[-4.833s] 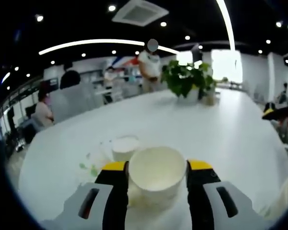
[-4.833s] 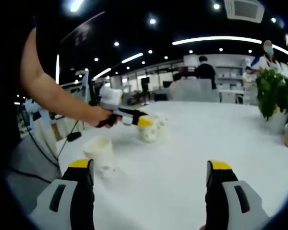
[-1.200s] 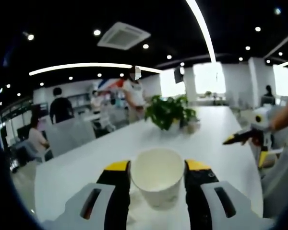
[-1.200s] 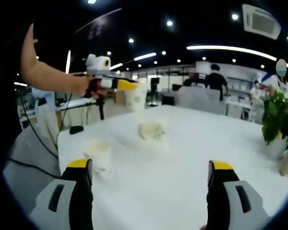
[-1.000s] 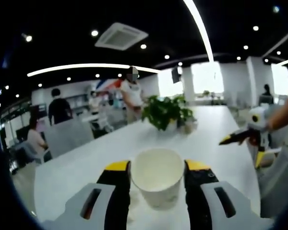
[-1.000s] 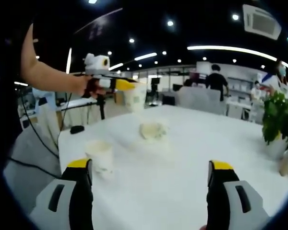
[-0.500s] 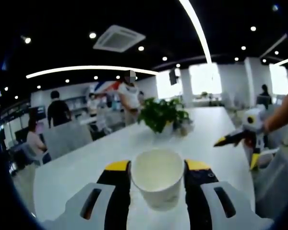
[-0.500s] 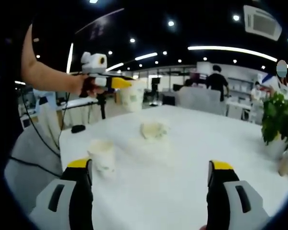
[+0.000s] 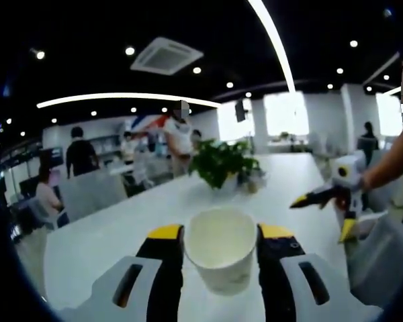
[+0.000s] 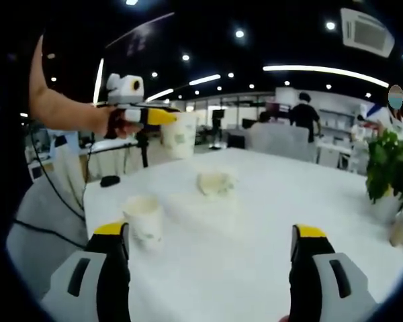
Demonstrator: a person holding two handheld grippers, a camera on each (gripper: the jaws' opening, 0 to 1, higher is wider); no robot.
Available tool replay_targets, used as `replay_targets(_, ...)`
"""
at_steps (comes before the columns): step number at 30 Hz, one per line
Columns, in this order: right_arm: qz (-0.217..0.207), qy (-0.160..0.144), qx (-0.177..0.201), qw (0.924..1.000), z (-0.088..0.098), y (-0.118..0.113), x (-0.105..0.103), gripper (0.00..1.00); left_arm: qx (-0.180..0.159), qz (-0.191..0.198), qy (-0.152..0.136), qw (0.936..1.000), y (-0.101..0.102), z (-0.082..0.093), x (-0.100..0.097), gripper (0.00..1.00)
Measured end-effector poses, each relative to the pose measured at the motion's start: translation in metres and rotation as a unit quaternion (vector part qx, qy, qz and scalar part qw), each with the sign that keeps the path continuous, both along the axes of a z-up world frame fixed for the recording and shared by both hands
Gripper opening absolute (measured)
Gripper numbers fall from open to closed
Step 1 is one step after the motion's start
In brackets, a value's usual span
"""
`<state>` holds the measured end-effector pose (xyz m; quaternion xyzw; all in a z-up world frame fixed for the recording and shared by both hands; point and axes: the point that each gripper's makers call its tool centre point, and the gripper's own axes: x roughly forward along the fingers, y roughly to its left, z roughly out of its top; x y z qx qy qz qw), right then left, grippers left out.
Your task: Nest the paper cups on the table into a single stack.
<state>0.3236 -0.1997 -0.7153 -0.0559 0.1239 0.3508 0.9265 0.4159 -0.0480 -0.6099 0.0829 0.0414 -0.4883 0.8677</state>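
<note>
Left gripper (image 9: pixel 220 236): jaws clenched on a white paper cup (image 9: pixel 220 255), held in the air above the white surface (image 10: pixel 255 221), mouth up, long axis roughly vertical. Right gripper (image 10: pixel 208 248): jaws spread apart, nothing between them. Two more cups stand apart on the surface, upright: a near printed white paper cup (image 10: pixel 143 219) and a far pale paper cup (image 10: pixel 215 182). No stack visible yet; nesting judged mostly left to do.

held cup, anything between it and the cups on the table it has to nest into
Nothing visible. The left gripper holds the cup in the air above the table; open air separates it from the far cup and near cup.
</note>
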Motion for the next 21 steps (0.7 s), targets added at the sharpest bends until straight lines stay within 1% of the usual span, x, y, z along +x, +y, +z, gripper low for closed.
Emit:
replay_targets(6,0.001,-0.001,0.002,1.0,0.0,0.001,-0.001,0.99,-0.002,0.002,0.001,1.0,0.002,0.0,-0.009,0.4)
replay_targets(13,0.003,0.0,0.002,1.0,0.0,0.002,-0.003,0.99,-0.001,-0.001,0.005,1.0,0.0,-0.005,-0.024,0.4)
replay_targets(21,0.002,0.0,0.003,1.0,0.0,0.001,-0.004,0.99,-0.005,-0.003,0.006,1.0,-0.002,-0.004,-0.037,0.4)
